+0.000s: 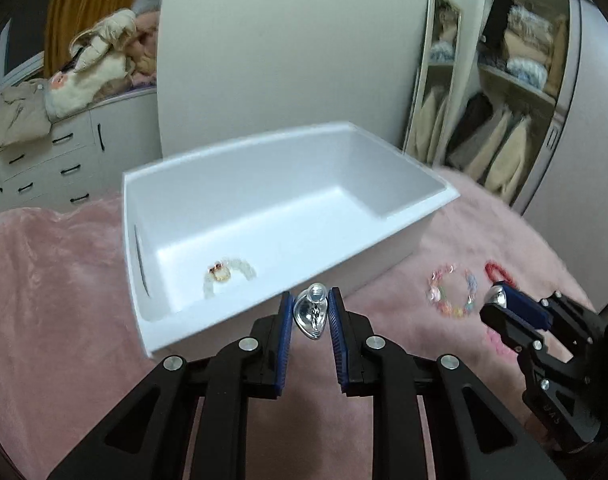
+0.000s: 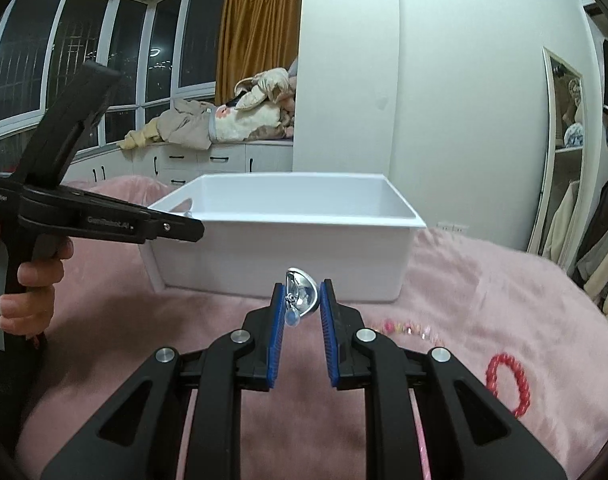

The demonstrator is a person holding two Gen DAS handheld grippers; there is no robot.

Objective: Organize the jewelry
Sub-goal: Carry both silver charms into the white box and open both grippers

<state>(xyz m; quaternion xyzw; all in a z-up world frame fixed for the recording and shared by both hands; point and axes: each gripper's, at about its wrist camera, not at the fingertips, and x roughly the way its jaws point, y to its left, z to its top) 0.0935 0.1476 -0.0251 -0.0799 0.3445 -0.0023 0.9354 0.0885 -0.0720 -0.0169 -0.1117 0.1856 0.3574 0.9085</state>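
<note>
The left gripper (image 1: 311, 312) is closed on a shiny silver heart-shaped clip earring (image 1: 311, 316), pinched between its two blue pads (image 1: 285, 320). It holds the earring up in the air, just in front of the near wall of the white plastic rectangular box (image 1: 151, 320). The right gripper (image 2: 301, 300) is closed on a second shiny silver clip earring (image 2: 300, 294), and its blue pads (image 2: 277, 312) press on both sides of it. This one also hangs in the air, a little way in front of the box (image 2: 279, 264). In the left wrist view the right gripper (image 1: 500, 300) shows at the right side, with the silver earring (image 1: 496, 298) poking out at its tip. In the right wrist view the left gripper (image 2: 183, 228) reaches toward the box from the left, held by a bare hand (image 2: 31, 280). The box sits on a fluffy pink blanket (image 1: 63, 300). Inside the box, on its floor near the left end, lie a clear beaded bracelet (image 1: 239, 270) and a small orange ring (image 1: 220, 275), touching each other. On the blanket to the right of the box lies a pastel bracelet of many coloured beads (image 1: 452, 292). Just beside it, farther right, is a red beaded bracelet (image 1: 498, 270). The red bracelet (image 2: 508, 384) also shows low on the right in the right wrist view.
</note>
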